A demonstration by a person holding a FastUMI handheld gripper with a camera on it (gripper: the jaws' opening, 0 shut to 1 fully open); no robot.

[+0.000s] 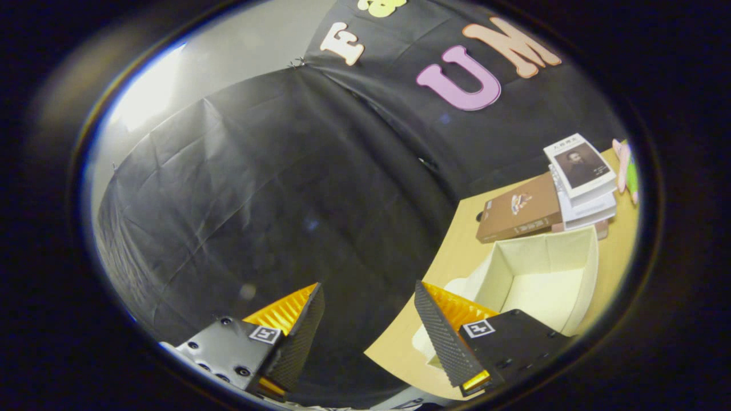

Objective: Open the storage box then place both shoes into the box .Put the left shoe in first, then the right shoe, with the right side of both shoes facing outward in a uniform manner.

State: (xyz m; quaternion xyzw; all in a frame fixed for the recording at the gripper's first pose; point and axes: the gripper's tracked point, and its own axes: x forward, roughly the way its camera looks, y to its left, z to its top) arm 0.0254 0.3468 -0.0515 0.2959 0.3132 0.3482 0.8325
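Black cloth point(274, 188), creased and hanging as the booth's wall, covers most of the frame from the left side to the upper right, with a pale grey wall point(251, 45) and a bright patch of light above it at upper left. At lower right a light wooden table point(451, 251) comes in at a tilt, its near edge running diagonally against the cloth. The storage box point(542, 274), a cream fabric bin with no lid on it, stands open on the table at lower right, nothing visible inside. Behind it, toward the right of the frame, lies a brown box point(519, 214) beside a stack of books point(582, 182), and a small pink and green object point(627, 165) sits at the far right edge. The gripper point(368, 319) is spread wide at the bottom of the frame, holding nothing; only cloth and the table's edge show in the gap. One finger overlaps the near corner of the storage box; the other hangs before the cloth.
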